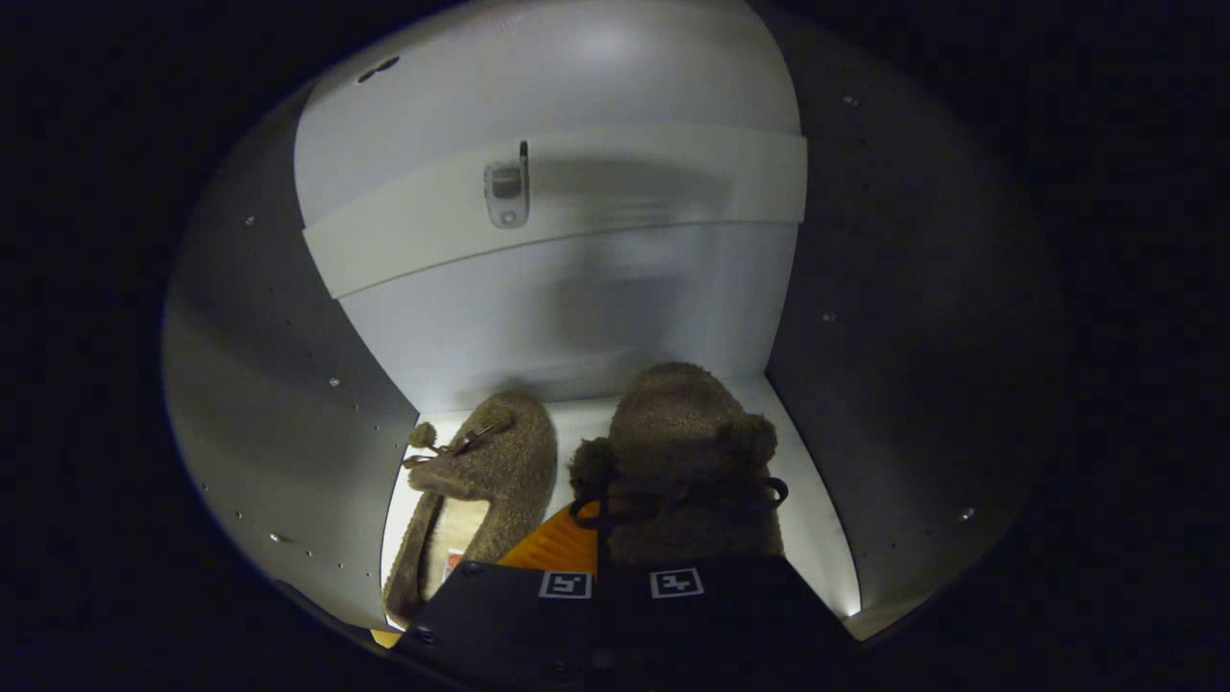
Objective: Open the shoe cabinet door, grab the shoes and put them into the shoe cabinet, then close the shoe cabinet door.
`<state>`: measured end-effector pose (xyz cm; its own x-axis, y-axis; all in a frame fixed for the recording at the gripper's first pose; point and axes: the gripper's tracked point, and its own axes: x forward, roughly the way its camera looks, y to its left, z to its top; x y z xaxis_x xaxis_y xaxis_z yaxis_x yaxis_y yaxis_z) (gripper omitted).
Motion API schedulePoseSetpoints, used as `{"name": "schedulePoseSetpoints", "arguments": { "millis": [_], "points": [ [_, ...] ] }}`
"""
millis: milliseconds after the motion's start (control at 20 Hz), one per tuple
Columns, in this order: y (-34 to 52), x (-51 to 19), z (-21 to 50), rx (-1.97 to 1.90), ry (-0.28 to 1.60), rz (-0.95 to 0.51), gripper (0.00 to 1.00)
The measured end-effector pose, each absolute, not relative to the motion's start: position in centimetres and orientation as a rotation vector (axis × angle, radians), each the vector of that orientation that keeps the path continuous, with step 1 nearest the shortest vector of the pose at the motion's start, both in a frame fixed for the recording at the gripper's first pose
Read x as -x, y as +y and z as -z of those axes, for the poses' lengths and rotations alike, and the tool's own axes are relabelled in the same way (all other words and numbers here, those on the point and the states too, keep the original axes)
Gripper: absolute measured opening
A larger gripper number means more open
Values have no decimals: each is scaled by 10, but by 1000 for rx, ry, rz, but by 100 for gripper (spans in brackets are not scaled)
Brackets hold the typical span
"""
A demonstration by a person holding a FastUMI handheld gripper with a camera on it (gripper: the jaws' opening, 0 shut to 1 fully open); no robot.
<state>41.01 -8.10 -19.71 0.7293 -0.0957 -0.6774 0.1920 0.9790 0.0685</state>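
I am looking into the shoe cabinet (596,317), whose white back panel is lit from below. A brown fuzzy slipper (485,481) with a small bow lies on the cabinet floor (817,519), left of my fingers, toe toward the back panel. A second matching slipper (684,452) with two pom-poms and a dark lace sits right at my fingers, toe pointing inward. My gripper (615,553) is shut on this second slipper at its near rim. The fingertips themselves are hidden under the slipper's fur.
Grey side walls (288,384) with rows of small holes close in on both sides. A white crossbar (615,202) with a small metal bracket (506,192) runs across the back above the slippers. A narrow strip of floor stays bare to the right of the held slipper.
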Motion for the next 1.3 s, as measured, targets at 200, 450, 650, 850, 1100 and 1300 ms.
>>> {"name": "schedulePoseSetpoints", "arguments": {
  "millis": [200,450,650,850,1100,1300],
  "points": [
    [-86,-423,210,-138,760,184,7],
    [-89,-425,225,-141,814,200,7],
    [-87,-420,225,-145,831,180,8],
    [-76,-408,218,-116,813,148,59],
    [-74,-383,185,-125,721,172,83],
    [-63,-343,132,-85,594,159,92]
  ]
}}
